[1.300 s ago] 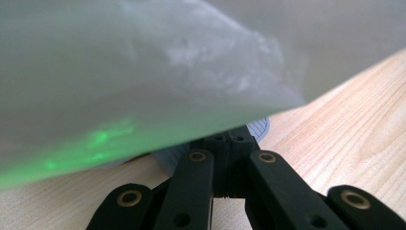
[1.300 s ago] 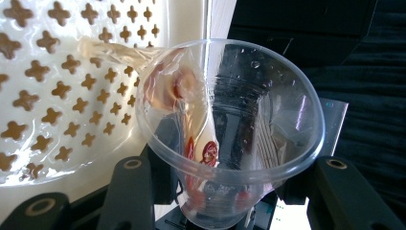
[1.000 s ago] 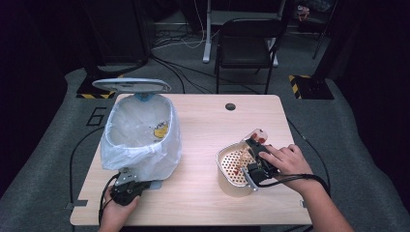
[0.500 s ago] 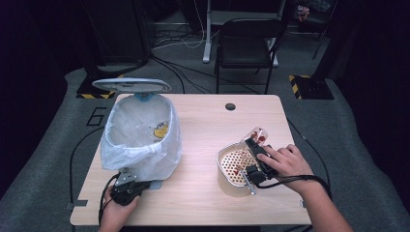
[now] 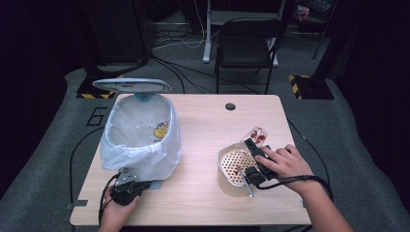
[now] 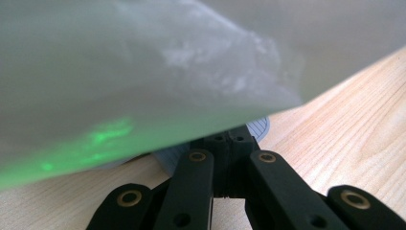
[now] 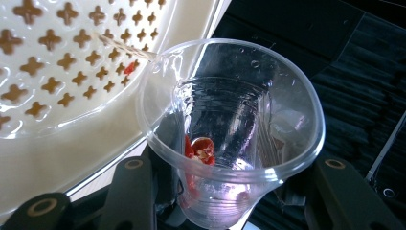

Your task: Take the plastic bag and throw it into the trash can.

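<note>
A pedal bin (image 5: 140, 140) lined with a white bag stands at the table's left, its lid (image 5: 130, 85) raised. My left gripper (image 5: 129, 187) lies at its base, jaws shut. In the left gripper view its tips (image 6: 230, 143) rest on the bin's grey pedal (image 6: 261, 127) under the overhanging bag (image 6: 143, 72). My right gripper (image 5: 255, 147) is shut on a clear plastic cup (image 7: 230, 124), tilted with its rim at a cream perforated strainer basket (image 5: 232, 164). Red bits (image 7: 201, 148) lie inside the cup. A thin trickle runs from the rim onto the strainer (image 7: 72, 57).
The wooden table (image 5: 203, 121) has a round cable hole (image 5: 230, 106) near its far edge. A black chair (image 5: 244, 43) stands behind the table. Cables trail from both grippers over the front edge. Something yellow (image 5: 160, 130) lies inside the bin.
</note>
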Tool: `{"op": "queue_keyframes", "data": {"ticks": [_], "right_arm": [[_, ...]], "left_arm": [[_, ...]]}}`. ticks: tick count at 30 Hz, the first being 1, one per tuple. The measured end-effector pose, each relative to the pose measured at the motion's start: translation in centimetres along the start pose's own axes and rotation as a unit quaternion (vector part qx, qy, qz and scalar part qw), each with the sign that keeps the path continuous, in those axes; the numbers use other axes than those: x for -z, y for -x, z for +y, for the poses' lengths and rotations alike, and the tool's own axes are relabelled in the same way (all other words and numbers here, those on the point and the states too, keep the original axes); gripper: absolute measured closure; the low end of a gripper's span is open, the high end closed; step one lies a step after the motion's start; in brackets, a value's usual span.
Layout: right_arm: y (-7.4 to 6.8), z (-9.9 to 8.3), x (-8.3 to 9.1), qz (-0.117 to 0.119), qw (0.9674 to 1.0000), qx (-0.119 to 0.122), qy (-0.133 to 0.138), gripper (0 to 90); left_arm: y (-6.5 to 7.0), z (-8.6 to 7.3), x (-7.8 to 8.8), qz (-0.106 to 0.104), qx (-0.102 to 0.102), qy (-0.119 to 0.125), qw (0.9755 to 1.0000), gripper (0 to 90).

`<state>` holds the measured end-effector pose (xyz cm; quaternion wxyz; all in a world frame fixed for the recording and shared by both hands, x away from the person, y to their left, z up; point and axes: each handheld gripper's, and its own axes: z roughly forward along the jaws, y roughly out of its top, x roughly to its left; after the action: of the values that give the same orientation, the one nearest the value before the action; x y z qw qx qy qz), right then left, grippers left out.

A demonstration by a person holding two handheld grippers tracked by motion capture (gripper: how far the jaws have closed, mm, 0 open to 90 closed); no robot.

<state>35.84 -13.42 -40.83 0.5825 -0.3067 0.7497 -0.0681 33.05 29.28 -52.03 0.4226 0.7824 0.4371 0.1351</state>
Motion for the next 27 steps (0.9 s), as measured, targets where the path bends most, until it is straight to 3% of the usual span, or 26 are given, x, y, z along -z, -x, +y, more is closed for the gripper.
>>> {"op": "queue_keyframes", "data": {"ticks": [6, 12, 20, 22, 27], "right_arm": [[-0.09, 0.19, 0.08, 0.000, 0.9999, 0.010, -0.007, 52.7], [0.05, 0.44, 0.22, 0.000, 0.9993, 0.036, -0.009, 52.8], [0.01, 0.47, 0.42, -0.005, 0.9994, 0.032, -0.015, 52.9], [0.07, 0.46, 0.32, 0.000, 0.9991, 0.041, -0.011, 52.9], [0.05, 0.41, 0.33, 0.001, 0.9994, 0.031, -0.012, 52.9]], "left_arm": [[0.01, 0.00, 0.00, 0.001, -0.001, 0.000, 1.0000, 90.0], [0.01, 0.00, 0.00, 0.000, 0.000, 0.000, 1.0000, 90.0], [0.00, -0.01, 0.00, 0.000, 0.000, 0.000, 1.0000, 90.0], [0.04, 0.00, 0.01, 0.002, -0.001, -0.001, 1.0000, 90.0], [0.03, 0.00, 0.01, 0.002, -0.001, -0.001, 1.0000, 90.0]]}}
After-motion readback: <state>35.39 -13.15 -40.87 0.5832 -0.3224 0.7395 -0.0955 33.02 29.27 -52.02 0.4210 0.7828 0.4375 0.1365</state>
